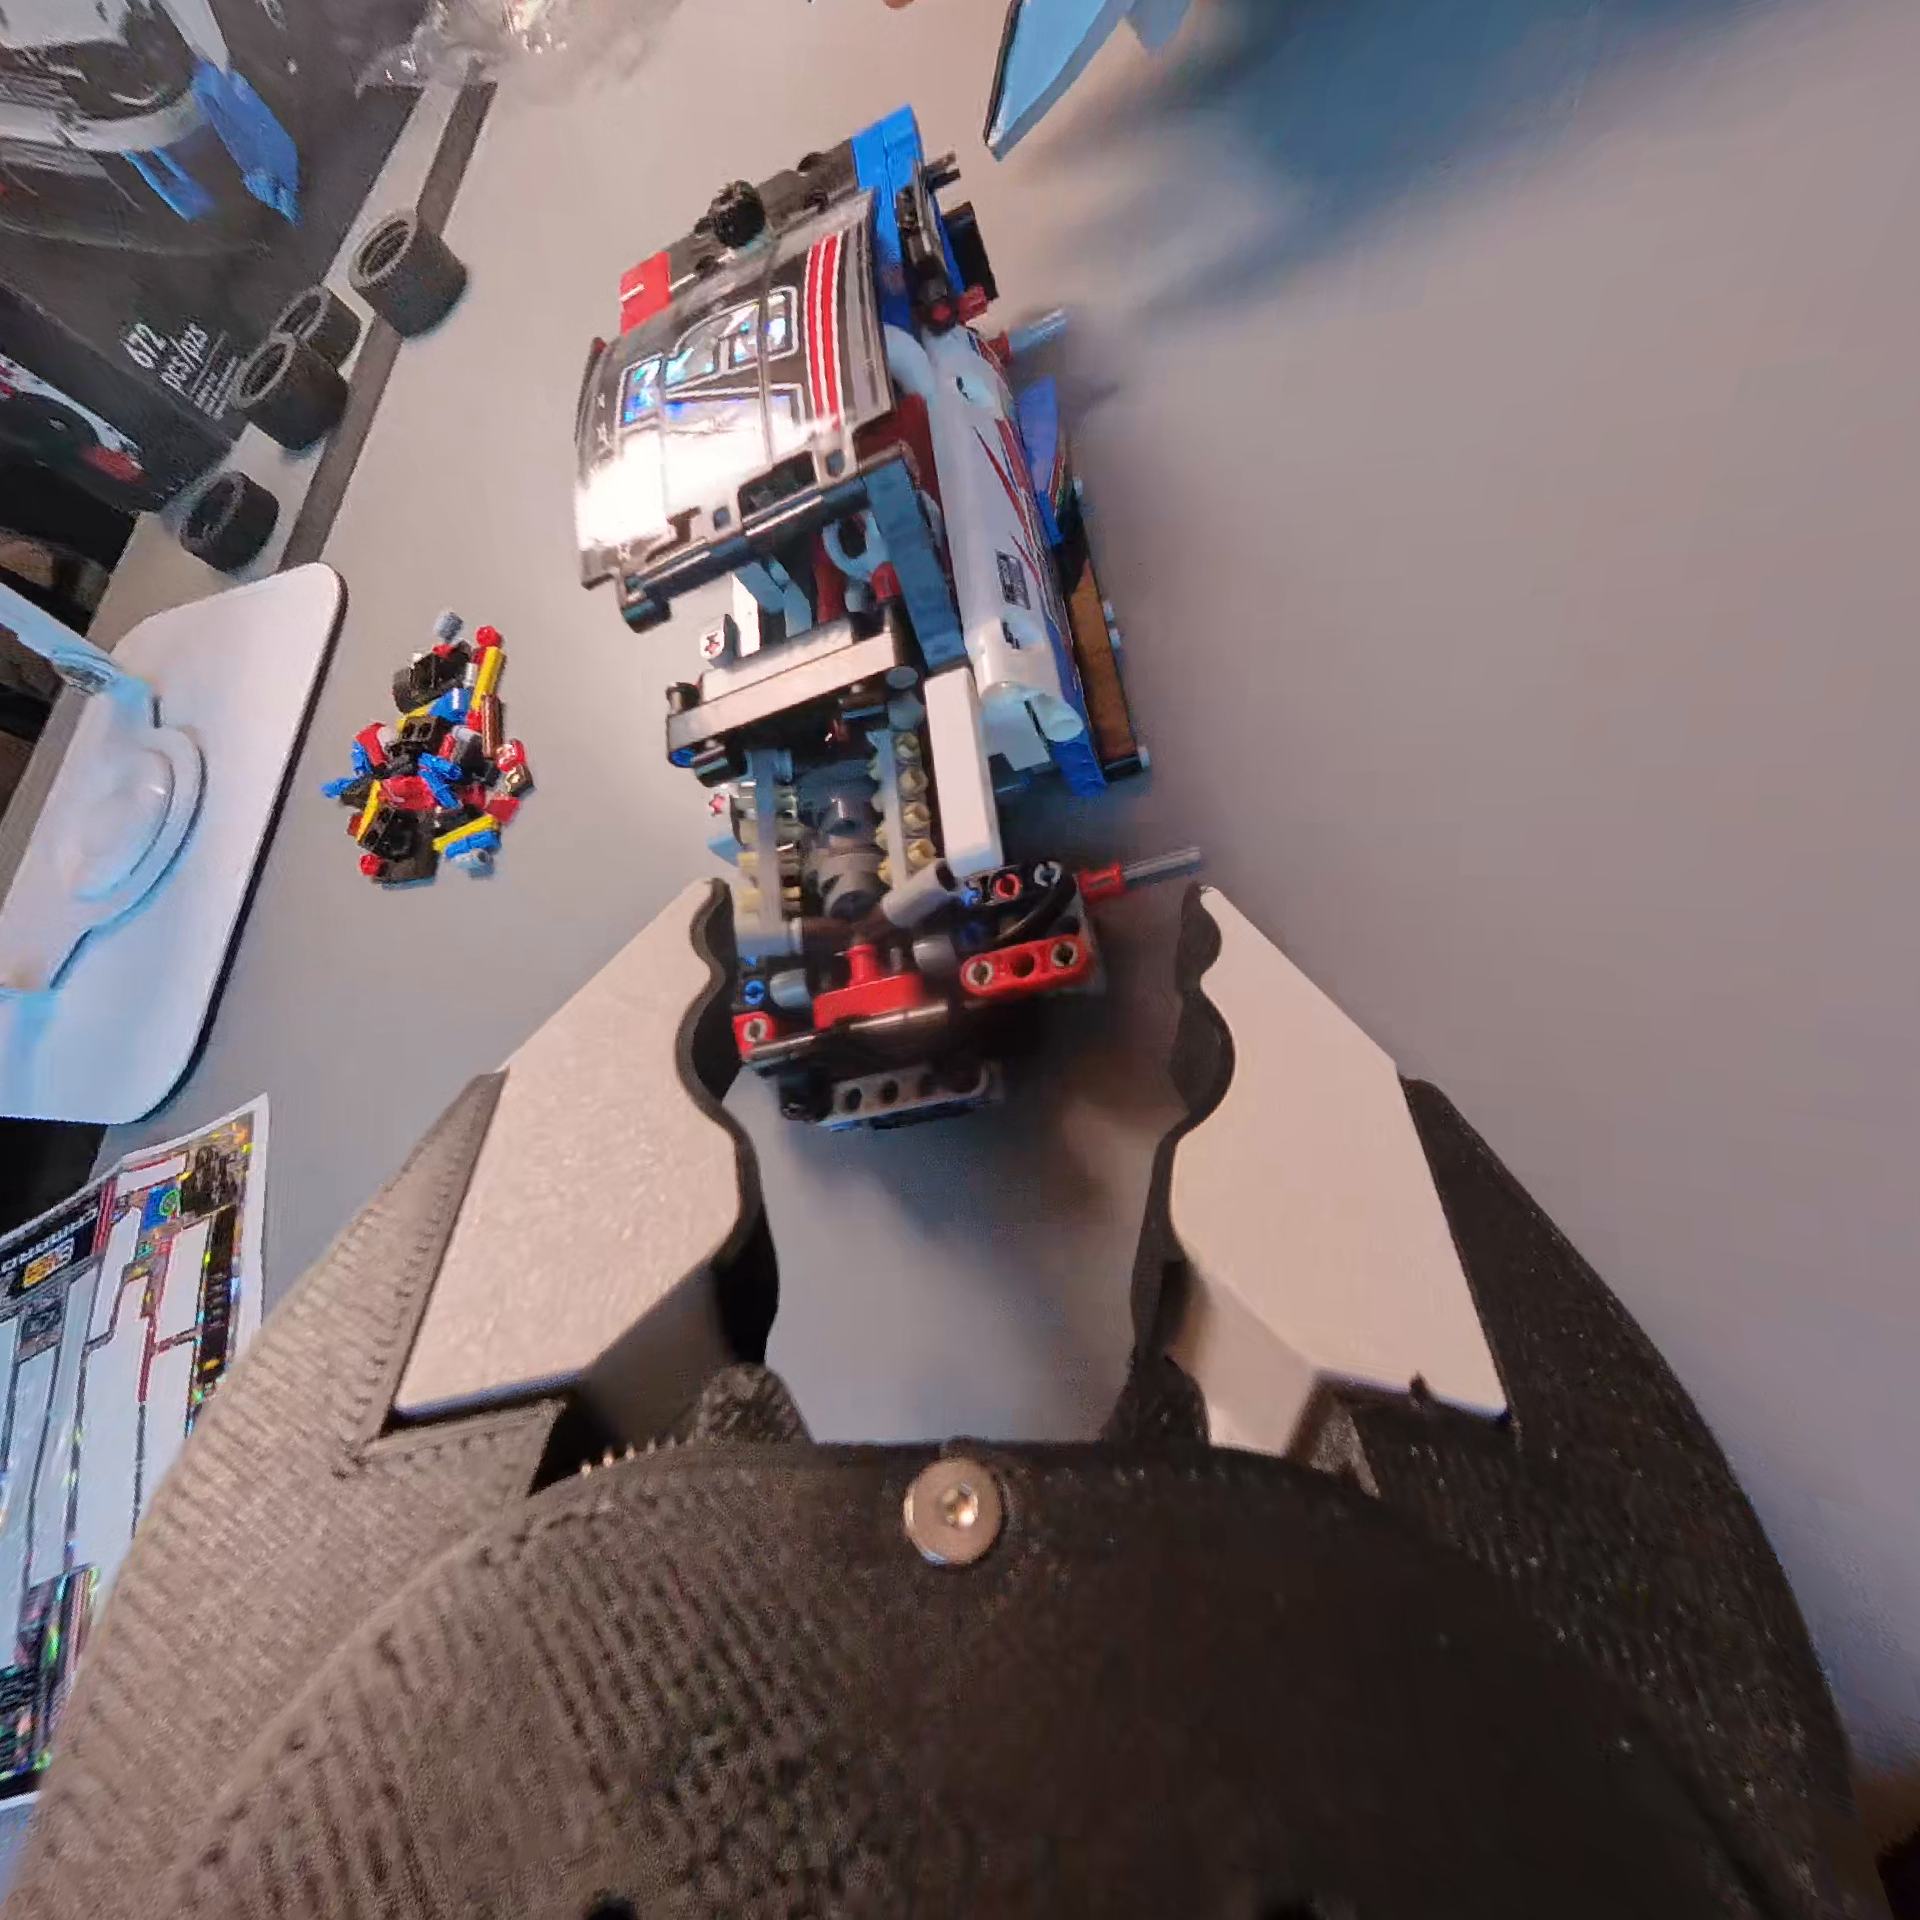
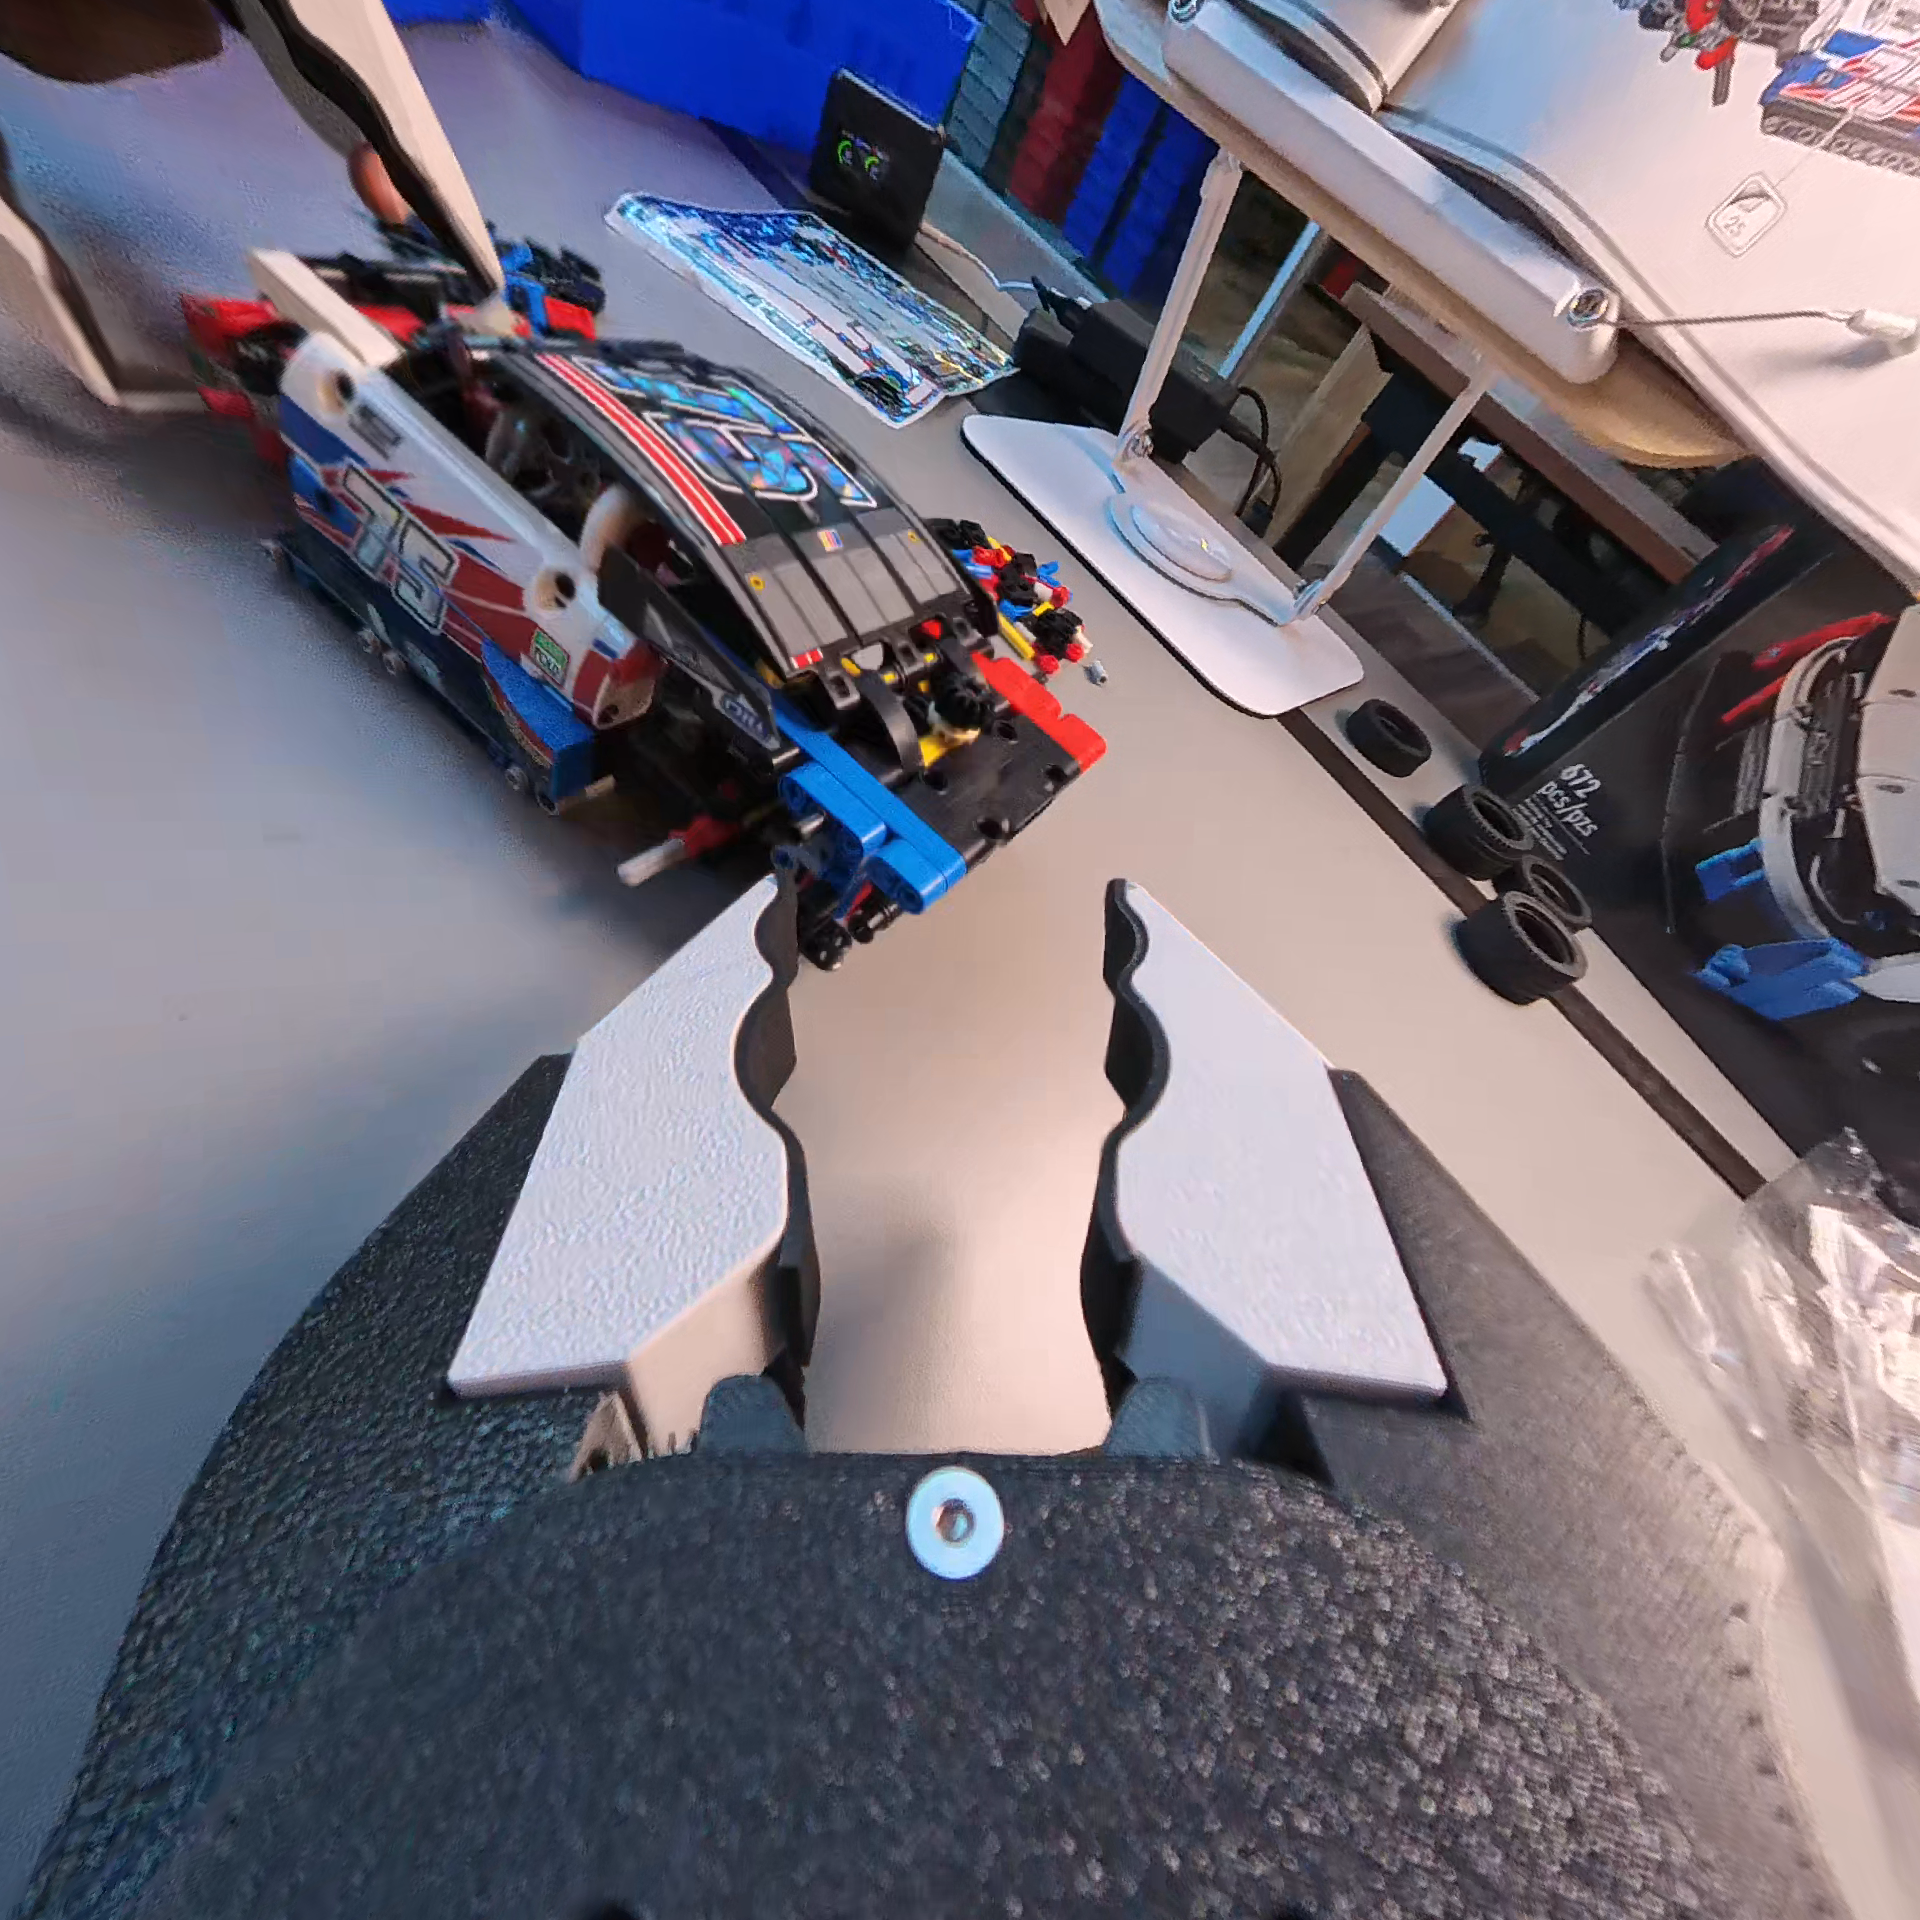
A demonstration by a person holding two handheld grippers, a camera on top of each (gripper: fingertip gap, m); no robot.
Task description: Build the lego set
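Around the car's (image 1: 831, 582) nose, left gripper (image 1: 951, 904) gapes empty; right gripper (image 2: 945, 904), seemingly clear, likewise.

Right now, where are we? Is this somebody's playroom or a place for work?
It looks more like a work desk in an office or workshop. A half-built Lego car sits on a plain grey table, a stand holds up the instruction booklet, and blue and red storage bins are stacked behind.
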